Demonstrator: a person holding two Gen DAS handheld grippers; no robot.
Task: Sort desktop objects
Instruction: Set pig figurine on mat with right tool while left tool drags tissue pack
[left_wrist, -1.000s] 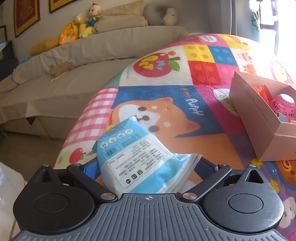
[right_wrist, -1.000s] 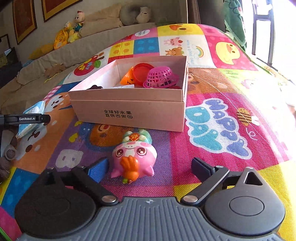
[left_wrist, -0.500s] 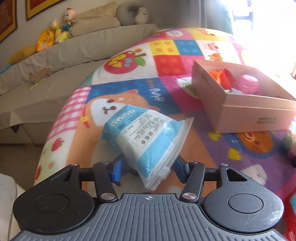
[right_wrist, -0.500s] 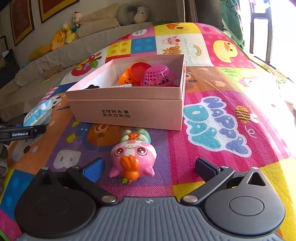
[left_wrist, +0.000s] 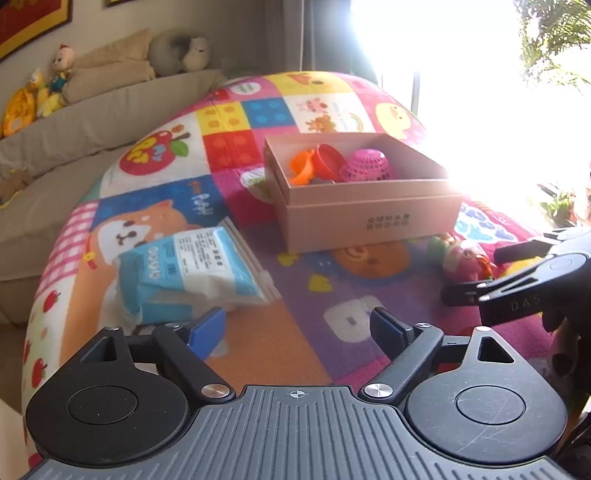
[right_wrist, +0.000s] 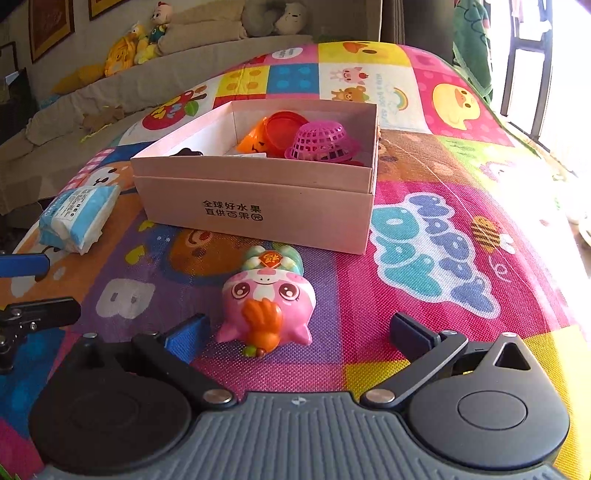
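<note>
A blue and white tissue pack (left_wrist: 188, 269) lies on the colourful mat, just ahead and left of my left gripper (left_wrist: 297, 328), which is open and empty. The pack also shows in the right wrist view (right_wrist: 79, 218). A pink box (left_wrist: 365, 206) holds an orange toy, a red lid and a pink basket (right_wrist: 321, 142). A pink pig toy (right_wrist: 267, 302) lies on the mat in front of the box (right_wrist: 258, 206), between the fingers of my open right gripper (right_wrist: 297, 332). The right gripper also shows in the left wrist view (left_wrist: 476, 277).
The play mat (right_wrist: 424, 240) covers a raised surface whose left edge (left_wrist: 40, 295) drops off beside the tissue pack. A beige sofa (left_wrist: 74, 122) with plush toys stands behind. A bright window (left_wrist: 461, 74) is at the right.
My left gripper has opened and let go of the tissue pack, which now lies on the mat. The left gripper has swung right toward the box. The right gripper stays around the pig toy.
</note>
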